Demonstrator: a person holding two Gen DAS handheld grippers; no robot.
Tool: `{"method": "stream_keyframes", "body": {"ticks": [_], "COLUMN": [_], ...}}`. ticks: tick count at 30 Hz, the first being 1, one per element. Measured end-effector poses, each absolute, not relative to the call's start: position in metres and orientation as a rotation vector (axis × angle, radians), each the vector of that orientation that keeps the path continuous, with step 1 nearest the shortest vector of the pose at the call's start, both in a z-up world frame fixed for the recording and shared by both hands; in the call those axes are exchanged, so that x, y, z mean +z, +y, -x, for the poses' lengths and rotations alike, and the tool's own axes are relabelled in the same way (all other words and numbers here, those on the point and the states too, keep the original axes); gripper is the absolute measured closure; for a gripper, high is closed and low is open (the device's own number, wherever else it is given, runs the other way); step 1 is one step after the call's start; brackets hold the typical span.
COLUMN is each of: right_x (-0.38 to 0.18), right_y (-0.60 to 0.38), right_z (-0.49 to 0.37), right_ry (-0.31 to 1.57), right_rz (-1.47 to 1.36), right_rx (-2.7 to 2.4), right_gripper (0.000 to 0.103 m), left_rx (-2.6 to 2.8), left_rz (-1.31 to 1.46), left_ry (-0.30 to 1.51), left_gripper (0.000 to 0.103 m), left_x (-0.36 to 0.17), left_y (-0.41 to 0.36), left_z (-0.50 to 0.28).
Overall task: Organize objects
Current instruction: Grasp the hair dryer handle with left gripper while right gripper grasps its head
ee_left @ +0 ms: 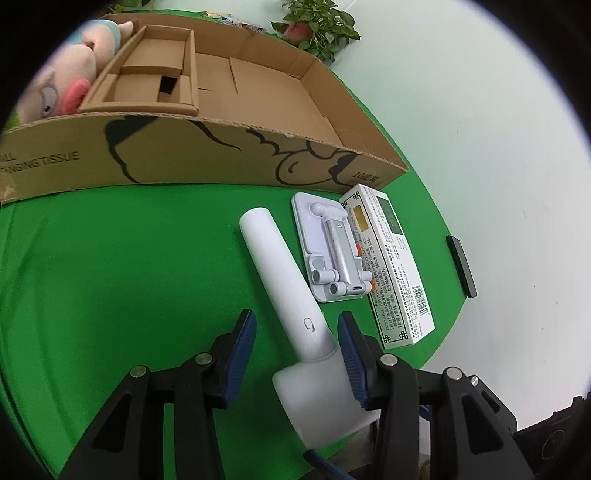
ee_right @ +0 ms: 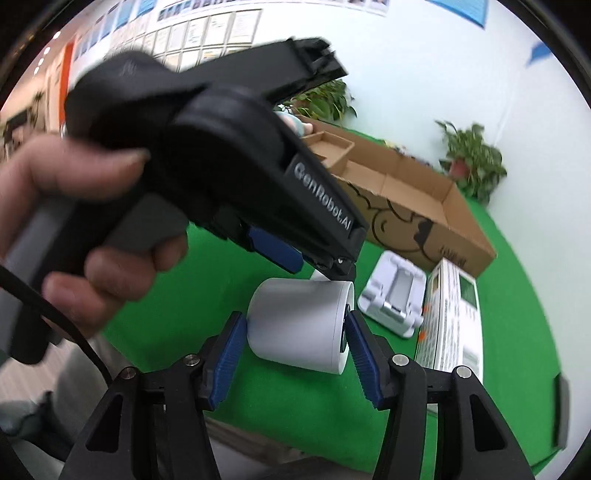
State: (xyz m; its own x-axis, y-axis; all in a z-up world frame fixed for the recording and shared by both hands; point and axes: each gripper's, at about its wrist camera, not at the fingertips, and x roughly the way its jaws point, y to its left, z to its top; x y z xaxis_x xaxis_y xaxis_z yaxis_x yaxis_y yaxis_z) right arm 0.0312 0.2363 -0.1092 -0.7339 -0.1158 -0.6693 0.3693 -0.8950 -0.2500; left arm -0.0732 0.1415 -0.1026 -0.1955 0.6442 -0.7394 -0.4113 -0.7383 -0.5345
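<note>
A white handheld device (ee_left: 284, 284) with a long handle and a round head lies on the green cloth. My left gripper (ee_left: 297, 325) is open, its jaws astride the handle near the head, the right pad touching it. In the right wrist view the device's round head (ee_right: 301, 326) sits between the jaws of my right gripper (ee_right: 295, 328), which stand against its two ends. The left gripper body (ee_right: 258, 177), held by a hand, hangs just above it. A white folding phone stand (ee_left: 330, 247) and a white medicine box (ee_left: 395, 266) lie to the right.
An open cardboard box (ee_left: 266, 155) with an inner cardboard tray (ee_left: 147, 70) stands at the back, a plush toy (ee_left: 70, 74) at its left end. A black flat object (ee_left: 461, 266) lies at the cloth's right edge. Potted plants (ee_left: 317, 26) stand behind.
</note>
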Motion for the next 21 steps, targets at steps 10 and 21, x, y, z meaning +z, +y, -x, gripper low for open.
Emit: {"method": "stream_keyframes", "body": {"ticks": [10,21], "right_x": [-0.098,-0.112], "right_y": [0.236,0.277], "right_z": [-0.022,-0.028], "right_ry": [0.430,0.239], "right_rz": [-0.946,-1.127], "right_rx": [-2.624,-2.634], "right_gripper": [0.072,0.064], "left_rx": [1.945,1.863], "left_rz": [1.430,1.528], "left_ry": [-0.339,-0.319], "left_gripper": [0.059,0.060], "left_x": [-0.108,-0.123], "left_y": [0.131,0.165], "left_z": [0.096,0.099]}}
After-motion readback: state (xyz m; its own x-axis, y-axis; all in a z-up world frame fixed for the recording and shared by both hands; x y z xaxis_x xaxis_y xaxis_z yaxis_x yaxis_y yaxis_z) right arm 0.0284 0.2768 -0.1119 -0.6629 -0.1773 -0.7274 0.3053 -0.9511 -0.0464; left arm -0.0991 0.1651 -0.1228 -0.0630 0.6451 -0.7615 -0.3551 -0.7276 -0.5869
